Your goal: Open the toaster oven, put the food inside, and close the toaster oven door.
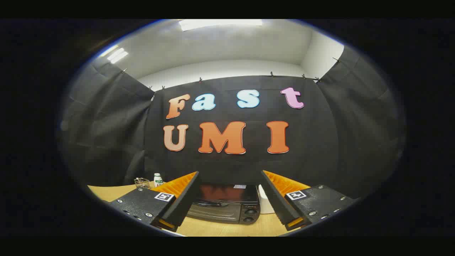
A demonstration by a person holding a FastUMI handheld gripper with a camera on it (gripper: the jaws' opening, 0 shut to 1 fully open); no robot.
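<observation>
Overhead, we see a white ceiling (227,42) with a bright light panel (220,24) straight above the back wall and a second light (115,54) off to the left, both glowing against the pale paint. Below them black cloth (106,121) hangs as the booth's wall on three sides, pinned along its top edge by small clips, with creases running down the side drapes. Our tool (229,193) is held with its fingers spread wide apart, gripping nothing, and each finger body carries a small square marker on its top face. Between the two fingers and just beyond them sits the toaster oven (224,204), a dark box with its glass door shut, a handle across the top of the door and two knobs stacked on its right-hand panel; a small label lies on its glossy top. It stands on a light wooden surface (227,227) whose grain runs crosswise in front of the oven. Just beside the oven's right side, partly hidden by the right finger, we make out a white object (265,202) that we cannot identify. Farther off on the surface, past the left finger and near the back cloth, stand a small white bottle with a green label (158,179) and, just beside it, a little clear container (142,183).
</observation>
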